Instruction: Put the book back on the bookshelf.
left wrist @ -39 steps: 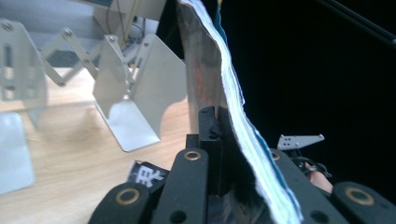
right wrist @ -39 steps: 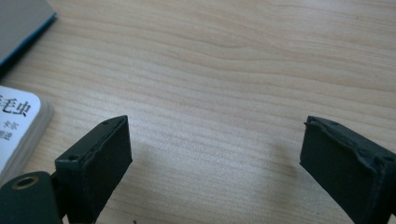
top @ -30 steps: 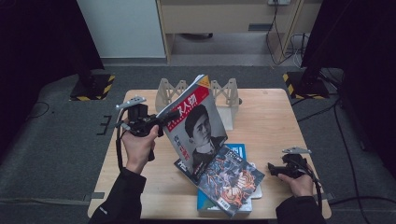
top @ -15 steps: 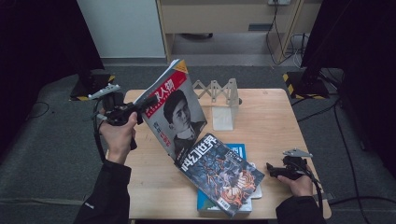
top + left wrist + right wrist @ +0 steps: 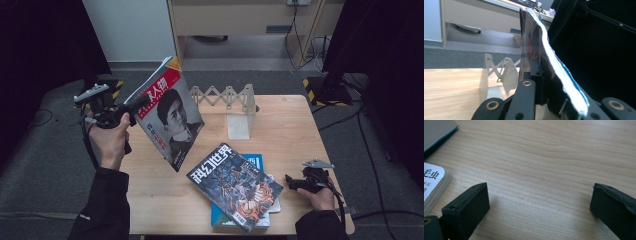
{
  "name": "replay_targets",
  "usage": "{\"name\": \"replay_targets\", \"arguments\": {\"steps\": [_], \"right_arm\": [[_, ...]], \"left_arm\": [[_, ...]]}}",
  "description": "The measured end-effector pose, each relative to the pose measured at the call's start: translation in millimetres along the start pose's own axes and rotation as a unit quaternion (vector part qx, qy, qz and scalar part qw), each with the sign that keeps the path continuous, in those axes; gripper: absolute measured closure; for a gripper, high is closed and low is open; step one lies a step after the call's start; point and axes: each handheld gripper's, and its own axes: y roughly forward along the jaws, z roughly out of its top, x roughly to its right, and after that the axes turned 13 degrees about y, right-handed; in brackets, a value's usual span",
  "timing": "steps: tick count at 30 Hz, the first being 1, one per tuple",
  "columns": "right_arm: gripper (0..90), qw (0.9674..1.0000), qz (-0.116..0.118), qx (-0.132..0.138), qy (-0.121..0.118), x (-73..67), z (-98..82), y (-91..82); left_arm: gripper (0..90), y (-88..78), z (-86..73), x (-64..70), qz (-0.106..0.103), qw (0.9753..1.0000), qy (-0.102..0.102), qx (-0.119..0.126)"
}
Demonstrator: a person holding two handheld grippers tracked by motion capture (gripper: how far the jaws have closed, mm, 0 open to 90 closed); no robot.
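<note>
Blue book [image 5: 257,162] mostly hidden under sci-fi mag [image 5: 235,185]; its near edge cut off by frame. Portrait mag [image 5: 541,62] blurred in left gripper view.

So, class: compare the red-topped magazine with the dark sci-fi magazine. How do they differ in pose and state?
The red-topped magazine is lifted off the table and stands nearly upright; the sci-fi magazine lies flat on a stack. The red-topped magazine is clamped in the left gripper; the sci-fi magazine is free, with the open right gripper beside it. The red-topped cover shows a portrait, the sci-fi one dark artwork. Both are glossy magazines.
</note>
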Motion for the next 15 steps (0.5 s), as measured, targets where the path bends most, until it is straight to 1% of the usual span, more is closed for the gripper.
{"name": "replay_targets", "arguments": {"steps": [7,15], "right_arm": [[2.5,1.0,0.0,0.0,0.0,0.0,0.0,0.0],[2.5,1.0,0.0,0.0,0.0,0.0,0.0,0.0]], "left_arm": [[85.9,2.3,5.1,-10.6,0.027,0.9996,0.008,-0.003],[86.0,14.9,6.2,-22.1,0.054,0.9985,0.011,0.0]]}}
